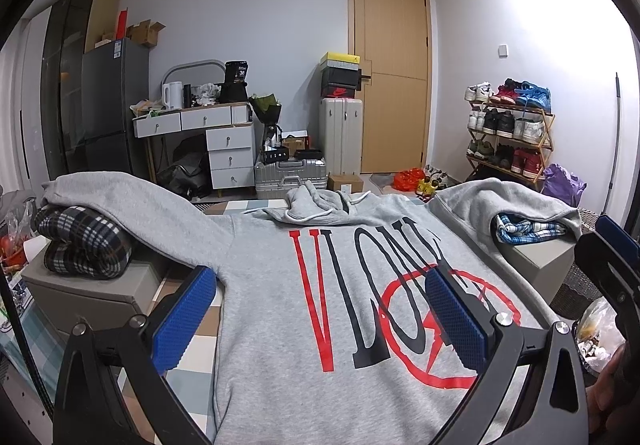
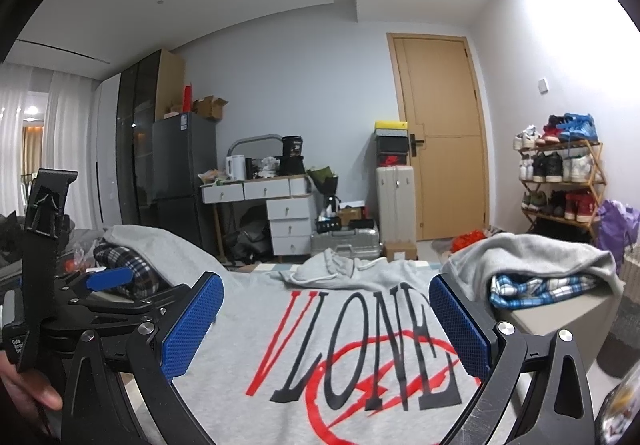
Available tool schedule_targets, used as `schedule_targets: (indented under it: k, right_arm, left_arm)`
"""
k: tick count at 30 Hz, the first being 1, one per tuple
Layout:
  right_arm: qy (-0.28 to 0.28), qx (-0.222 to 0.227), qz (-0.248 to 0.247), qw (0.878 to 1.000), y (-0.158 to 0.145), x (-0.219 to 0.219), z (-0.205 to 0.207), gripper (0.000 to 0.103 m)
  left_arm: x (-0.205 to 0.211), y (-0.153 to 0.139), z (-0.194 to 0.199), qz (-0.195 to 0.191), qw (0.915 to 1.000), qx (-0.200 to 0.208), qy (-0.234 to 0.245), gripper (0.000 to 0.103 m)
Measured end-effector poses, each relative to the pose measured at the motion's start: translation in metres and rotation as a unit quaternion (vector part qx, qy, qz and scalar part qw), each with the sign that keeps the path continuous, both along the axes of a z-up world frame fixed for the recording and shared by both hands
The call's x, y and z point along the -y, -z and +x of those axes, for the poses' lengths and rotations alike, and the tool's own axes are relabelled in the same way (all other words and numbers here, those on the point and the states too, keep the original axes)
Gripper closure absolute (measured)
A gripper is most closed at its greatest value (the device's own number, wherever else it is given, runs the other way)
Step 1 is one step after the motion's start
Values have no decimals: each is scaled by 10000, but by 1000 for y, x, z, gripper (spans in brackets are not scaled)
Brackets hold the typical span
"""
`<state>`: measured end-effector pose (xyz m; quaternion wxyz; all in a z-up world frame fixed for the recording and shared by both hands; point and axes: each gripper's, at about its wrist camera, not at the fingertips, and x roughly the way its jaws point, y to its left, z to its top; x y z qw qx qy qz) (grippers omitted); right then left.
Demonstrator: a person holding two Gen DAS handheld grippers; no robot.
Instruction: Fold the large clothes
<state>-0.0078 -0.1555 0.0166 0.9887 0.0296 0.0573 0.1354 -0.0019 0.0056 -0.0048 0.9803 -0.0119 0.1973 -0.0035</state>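
Lying face up and spread flat, a grey hoodie [image 1: 280,305] fills the middle of both views, its chest printed with "VLONE" in red and black over a red circle emblem [image 1: 452,329]. The hood [image 1: 316,205] with white drawstrings lies crumpled at the far end. Its two sleeves run outward and drape over raised piles: one sleeve [image 1: 120,193] covers a dark plaid blanket [image 1: 84,249] on a grey box [image 1: 80,293], the other sleeve [image 1: 512,201] covers folded blue checked cloth [image 1: 528,229] on a second grey box [image 1: 540,261].

The left gripper [image 1: 320,321] hovers above the near part of the hoodie, its blue-padded fingers [image 1: 184,321] spread wide apart and holding nothing; one finger stands over the hoodie's edge, the other over the emblem. The right gripper [image 2: 326,325] is likewise spread, empty, above the print. In the right wrist view the left gripper [image 2: 108,281] appears at the left edge, held by a hand [image 2: 28,389]. A checked surface [image 1: 192,385] shows beside the hoodie.

Background: a wooden door [image 1: 394,73], a shoe rack [image 1: 508,133], a white desk [image 1: 200,137], suitcases [image 1: 340,133] and a dark fridge [image 1: 112,105].
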Motion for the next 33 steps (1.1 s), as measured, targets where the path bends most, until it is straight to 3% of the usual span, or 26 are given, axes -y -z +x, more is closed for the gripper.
schedule_targets:
  k: [11,22,26,33]
  right_arm:
    - [57,-107,78,9999,6,4,5,0]
    - [187,-467,227,9985,24,16,32,0]
    - [398,-733,423,9956,28,47,58,0]
    - [995,-1373,1327,9765,38,174,111,0]
  left_arm:
    - [3,7,6,25,9999,-129,36,1]
    - [17,15,42,195,9991,-247,286,1]
    - [20,32,61,116,9973,-491,539,1]
    - [35,71,97,218,9879,-1187,969,1]
